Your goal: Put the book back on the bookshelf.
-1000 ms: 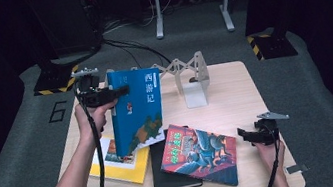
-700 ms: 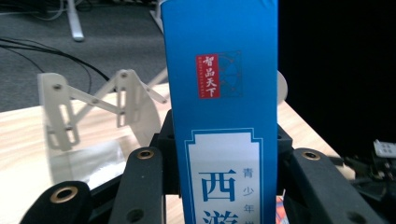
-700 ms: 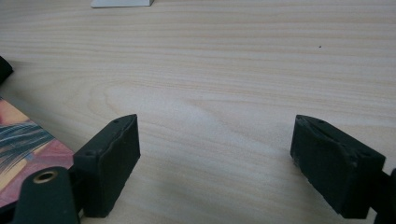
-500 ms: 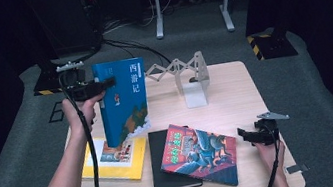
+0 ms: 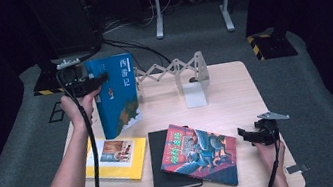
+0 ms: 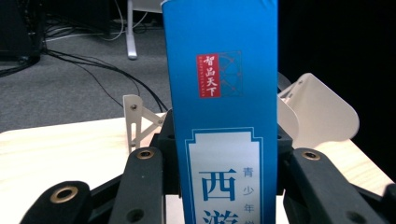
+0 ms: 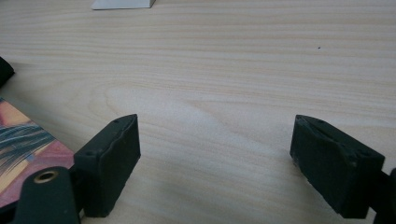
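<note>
Dark floor and trailing cables are surrounding a pale wooden table (image 5: 234,88) on every side. Clock directions below are reading the high view, twelve being the far edge.

- Left gripper (image 5: 101,77), at about ten o'clock, is clamping its jaws on the spine edge of a blue book (image 5: 116,94) near its top. In the left gripper view the book (image 6: 219,93) is rising straight up between both jaws, so the grip is holding it upright. Whether its lower edge is resting on the table or hanging just above it, I cannot tell.
- An expanding white book rack (image 5: 171,70) is sitting at twelve o'clock, its end plate (image 5: 194,89) standing at the one o'clock end. The blue book's far edge is standing just beside the rack's near-left end. Judgement: the book is being held vertical and spine-out because it is heading for a slot in that rack.
- Right gripper (image 5: 244,134), at four o'clock, is resting low near the table edge with fingers (image 7: 109,163) wide apart and nothing between them (bare wood in the right gripper view). Probably waiting its turn beside the next book.
- A red-covered book (image 5: 199,151) is lying flat at six o'clock, overlapping a black book (image 5: 168,182); a yellow book (image 5: 114,157) is lying flat at eight o'clock. These look like the remaining stock to shelve.
</note>
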